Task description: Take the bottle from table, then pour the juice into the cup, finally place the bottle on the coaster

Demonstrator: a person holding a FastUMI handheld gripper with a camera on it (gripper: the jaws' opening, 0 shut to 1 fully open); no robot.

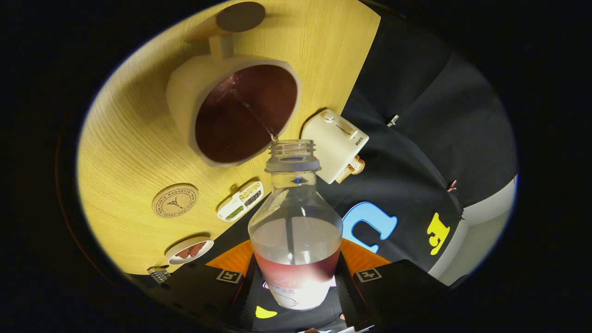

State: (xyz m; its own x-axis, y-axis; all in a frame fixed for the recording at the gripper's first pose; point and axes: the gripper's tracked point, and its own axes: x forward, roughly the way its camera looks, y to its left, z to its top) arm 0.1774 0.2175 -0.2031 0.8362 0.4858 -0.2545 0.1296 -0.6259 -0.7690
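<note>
- Bottle (pixel 295 240) sits between the two fingers of the tool (pixel 296 280), one finger pressing each side of its lower body; tool pinched shut on it.
- Bottle is uncapped, clear, with a pale label low down; reddish juice lies in the lower body, upper part and neck empty.
- Bottle is tipped forward with the whole view; its open mouth is just at the near rim of the cup (pixel 233 111).
- A thin stream of juice (pixel 254 115) runs from the mouth into the cup.
- Cup is pale with an angular rim and a handle on its far side; inside it is dark red with juice. It stands on the wooden tabletop (pixel 134 138), just ahead of the fingers.
- Cork coaster (pixel 175 200) with a printed ring lies bare on the tabletop, beside the cup and apart from it.
- Small divided tray (pixel 240 201) of grains lies between the coaster and the bottle's neck.
- Small dish (pixel 189 250) holding something reddish sits at the tabletop's edge, near the coaster.
- White toaster (pixel 335 145) with bread (pixel 352 169) in its slot stands at the tabletop's edge, just beside the bottle's mouth.
- Round brown disc (pixel 240 16) lies beyond the cup's handle, farthest off.
</note>
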